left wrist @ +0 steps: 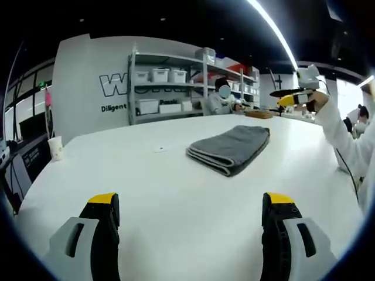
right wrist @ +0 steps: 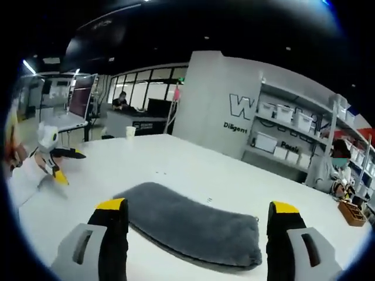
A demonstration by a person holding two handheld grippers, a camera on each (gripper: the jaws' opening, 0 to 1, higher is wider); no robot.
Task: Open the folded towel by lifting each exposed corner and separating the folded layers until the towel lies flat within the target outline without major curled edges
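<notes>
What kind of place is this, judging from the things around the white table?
Probably a lab or open workshop-style office. A metal shelving unit holds white storage bins, a wall carries large lettering, and other people sit at benches behind the white table with the folded grey towel.

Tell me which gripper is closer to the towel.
The right gripper: the towel lies just beyond its jaws. From the left gripper, bare table separates them.
</notes>
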